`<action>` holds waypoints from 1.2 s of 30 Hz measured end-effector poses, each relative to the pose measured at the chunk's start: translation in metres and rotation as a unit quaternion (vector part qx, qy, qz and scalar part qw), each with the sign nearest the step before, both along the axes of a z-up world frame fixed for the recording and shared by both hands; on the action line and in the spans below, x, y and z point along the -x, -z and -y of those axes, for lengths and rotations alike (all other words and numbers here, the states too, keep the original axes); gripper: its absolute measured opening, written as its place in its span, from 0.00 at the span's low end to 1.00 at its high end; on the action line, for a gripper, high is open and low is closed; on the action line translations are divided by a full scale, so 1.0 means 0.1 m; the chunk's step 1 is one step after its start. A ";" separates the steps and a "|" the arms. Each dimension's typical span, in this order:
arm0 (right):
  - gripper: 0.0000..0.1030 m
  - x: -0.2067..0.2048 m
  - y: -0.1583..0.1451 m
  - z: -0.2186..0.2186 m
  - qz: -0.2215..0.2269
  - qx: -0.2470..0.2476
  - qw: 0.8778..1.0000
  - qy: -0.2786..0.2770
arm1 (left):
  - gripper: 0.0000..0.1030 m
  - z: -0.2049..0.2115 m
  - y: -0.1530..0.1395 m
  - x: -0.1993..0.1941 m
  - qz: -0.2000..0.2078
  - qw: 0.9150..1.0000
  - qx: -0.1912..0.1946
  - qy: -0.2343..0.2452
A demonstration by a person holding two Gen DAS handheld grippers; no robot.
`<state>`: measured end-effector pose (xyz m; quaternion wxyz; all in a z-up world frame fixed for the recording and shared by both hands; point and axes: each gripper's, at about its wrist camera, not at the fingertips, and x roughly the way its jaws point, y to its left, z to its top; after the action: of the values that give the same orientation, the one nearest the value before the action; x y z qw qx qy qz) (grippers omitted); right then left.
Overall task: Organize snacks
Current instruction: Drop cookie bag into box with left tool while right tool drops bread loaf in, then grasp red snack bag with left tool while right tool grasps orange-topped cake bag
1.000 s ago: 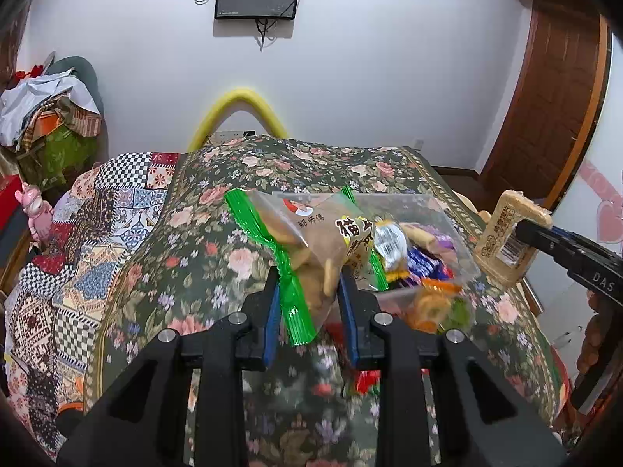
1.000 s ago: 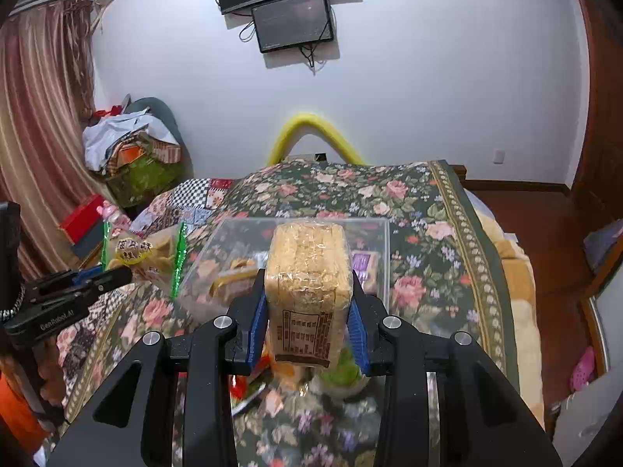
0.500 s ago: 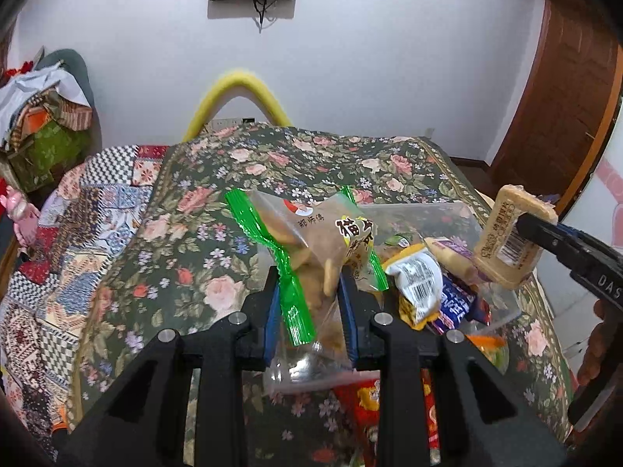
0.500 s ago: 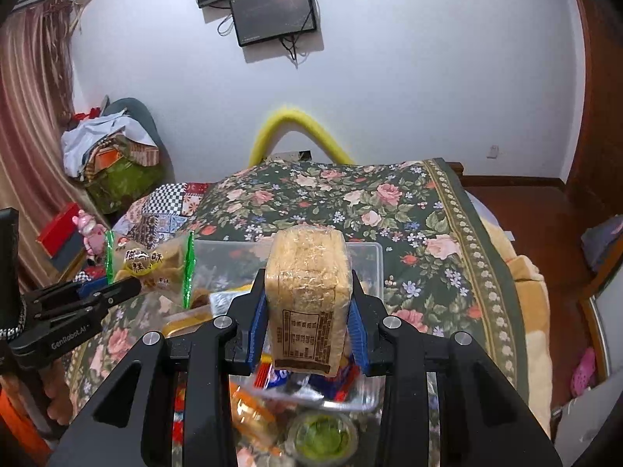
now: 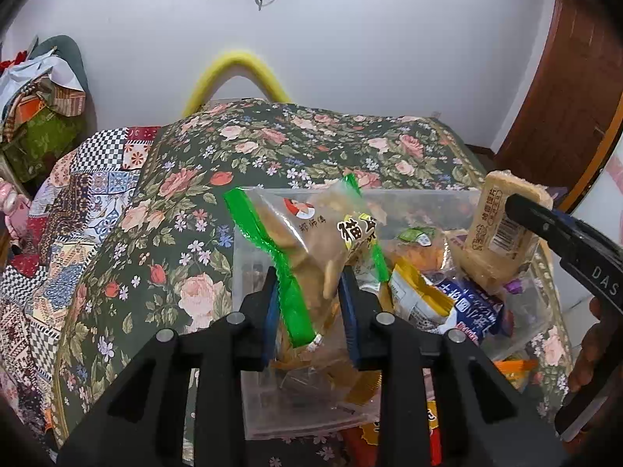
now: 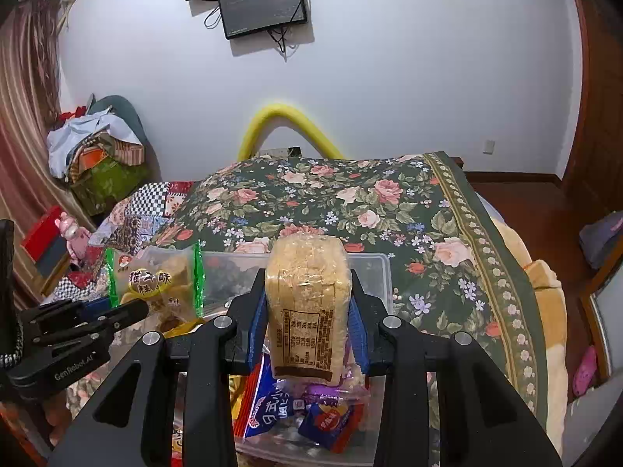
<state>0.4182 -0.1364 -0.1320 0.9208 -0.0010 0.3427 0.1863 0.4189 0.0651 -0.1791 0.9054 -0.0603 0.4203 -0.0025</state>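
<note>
My left gripper [image 5: 309,311] is shut on a clear bag of biscuits with green edges [image 5: 311,241], held over the left part of a clear plastic bin [image 5: 249,408]. The bag also shows in the right wrist view [image 6: 155,280]. My right gripper [image 6: 307,323] is shut on a wrapped tan bread loaf [image 6: 307,299], held over the right part of the bin [image 6: 379,264]. The loaf shows in the left wrist view [image 5: 502,233]. Several snack packets lie in the bin, among them a blue one [image 6: 272,408] and a yellow-white one [image 5: 416,299].
The bin sits on a bed with a dark floral cover [image 6: 350,202]. A patchwork quilt [image 5: 78,210] lies to the left. A yellow foam arch [image 6: 284,124] stands by the white wall. A heap of clothes [image 6: 97,155] is at the far left. More packets [image 5: 514,366] lie beside the bin.
Both grippers have moved down and forward over the bin with their snacks still held. The bin and its packets now sit closer and lower in both views.
</note>
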 end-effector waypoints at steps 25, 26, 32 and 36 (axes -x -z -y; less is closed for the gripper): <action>0.70 0.78 -0.20 0.00 0.000 0.020 0.999 -0.038 | 0.80 0.13 -0.49 0.90 0.033 0.999 -0.026 0.017; 0.70 0.83 -0.20 0.00 -0.001 0.021 0.999 -0.042 | 0.81 0.13 -0.49 0.96 0.030 0.999 -0.024 0.018; 0.70 1.04 -0.11 0.04 -0.007 0.030 0.998 -0.053 | 0.86 0.22 -0.35 1.16 0.003 0.999 -0.023 0.030; 0.70 1.12 0.02 0.11 -0.021 0.034 0.998 -0.051 | 0.86 0.30 -0.22 1.20 -0.016 0.999 -0.013 0.034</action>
<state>0.3062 -0.1475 -0.1340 0.9020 -0.0464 0.3675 0.2216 0.2986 0.0352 -0.1568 0.8985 -0.0337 0.4369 -0.0268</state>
